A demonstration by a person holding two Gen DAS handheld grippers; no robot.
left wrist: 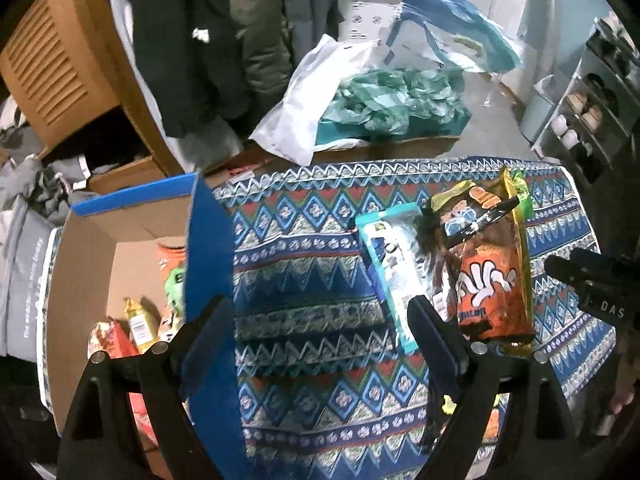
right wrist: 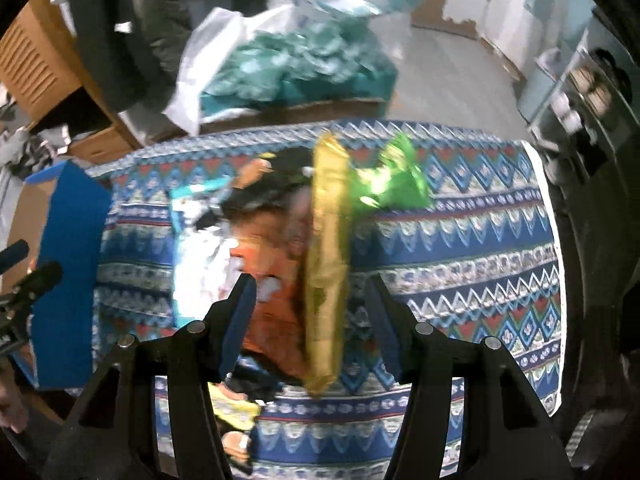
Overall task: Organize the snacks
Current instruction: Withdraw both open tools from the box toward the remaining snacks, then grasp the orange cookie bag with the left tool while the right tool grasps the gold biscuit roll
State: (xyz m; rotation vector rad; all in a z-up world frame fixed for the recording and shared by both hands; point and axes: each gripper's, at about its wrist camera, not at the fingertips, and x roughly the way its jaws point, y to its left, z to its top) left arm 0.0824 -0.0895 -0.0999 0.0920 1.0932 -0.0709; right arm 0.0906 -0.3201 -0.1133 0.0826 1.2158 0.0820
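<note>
Snack packs lie in a pile on the patterned cloth (left wrist: 312, 248): an orange bag (left wrist: 492, 280), a teal and white pack (left wrist: 390, 256), a gold pack (right wrist: 326, 256) and a green pack (right wrist: 394, 180). My left gripper (left wrist: 316, 320) is open and empty above the cloth, between the cardboard box (left wrist: 80, 264) and the pile. The box holds several snacks (left wrist: 136, 324). My right gripper (right wrist: 312, 304) is open, with its fingers either side of the orange bag and gold pack. It also shows at the right edge of the left wrist view (left wrist: 592, 284).
The box's blue flap (left wrist: 210, 248) stands up just left of my left gripper. Beyond the table's far edge lie a teal box of plastic bags (left wrist: 394, 104), a white bag (left wrist: 304, 108) and hanging coats. A shelf with shoes (left wrist: 592, 108) stands at the right.
</note>
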